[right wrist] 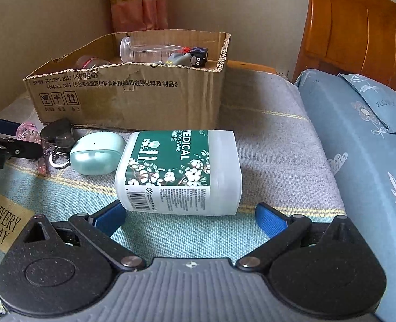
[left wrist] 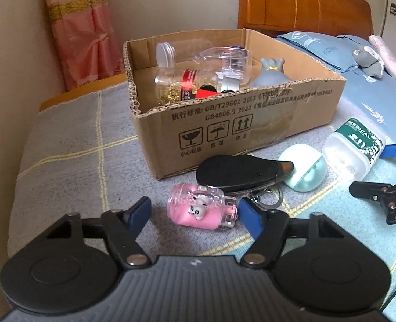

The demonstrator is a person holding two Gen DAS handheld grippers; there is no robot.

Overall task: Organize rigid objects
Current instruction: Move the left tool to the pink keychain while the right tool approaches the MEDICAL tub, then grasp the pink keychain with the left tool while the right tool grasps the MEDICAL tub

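Observation:
A cardboard box (left wrist: 251,118) stands on the bed and holds clear jars, a measuring cup and a grey figure. In front of it lie a pink toy keychain (left wrist: 202,209), a black key fob (left wrist: 241,173), a mint case (left wrist: 304,173) and a cotton swab box (left wrist: 355,146). My left gripper (left wrist: 195,213) is open, its fingers on either side of the pink keychain. My right gripper (right wrist: 190,217) is open just before the cotton swab box (right wrist: 179,171), which lies on its side. The mint case (right wrist: 97,153) and the cardboard box (right wrist: 133,94) also show there.
A blue pillow (right wrist: 370,145) lies to the right, with a wooden headboard (right wrist: 359,26) behind it. A wall and pink curtain (left wrist: 82,32) stand behind the box. A grey plush (left wrist: 370,59) lies on the pillow. The right gripper shows at the left wrist view's right edge (left wrist: 380,190).

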